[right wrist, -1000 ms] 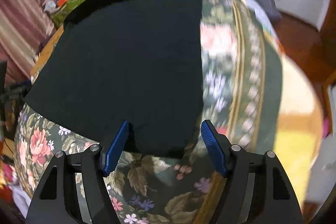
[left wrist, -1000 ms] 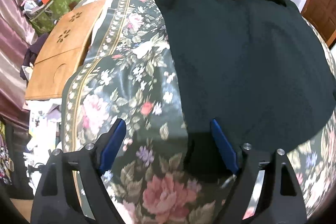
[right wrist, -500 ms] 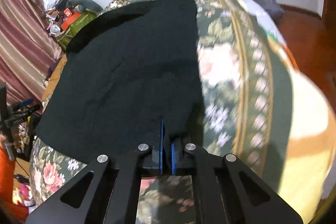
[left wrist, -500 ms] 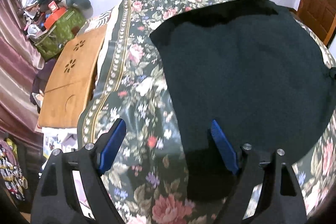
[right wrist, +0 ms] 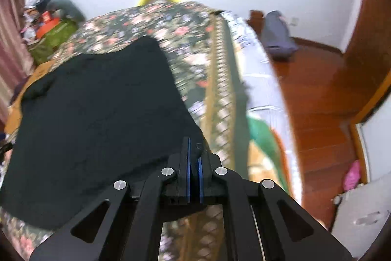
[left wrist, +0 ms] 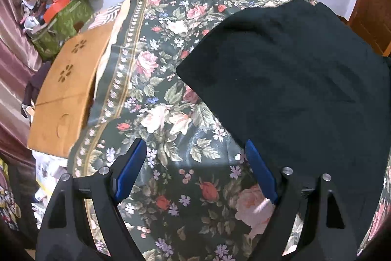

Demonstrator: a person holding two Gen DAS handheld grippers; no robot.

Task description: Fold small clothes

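My right claw [right wrist: 193, 153] is pinched fully together on the near right corner of the dark garment [right wrist: 97, 114], a fold of the black cloth caught between the blue pads [right wrist: 188, 163]. The jaws came together within the last second, and that corner looks lifted off the floral bedspread [right wrist: 220, 80]. The rest of the garment lies spread flat over the bedspread, toward its right side, a strip of the bordered right edge bare beside it. My left claw [left wrist: 195, 163] stands wide apart with nothing between the pads, only flowers of the bedspread [left wrist: 158, 94] under the gap; its right pad [left wrist: 259, 170] sits at the garment's [left wrist: 293, 80] near left edge, touching or not I cannot tell. Left of the bed's left edge: a wooden board [left wrist: 66, 94], leaning or flat I cannot tell. Wooden floor [right wrist: 317, 94] off the right edge.
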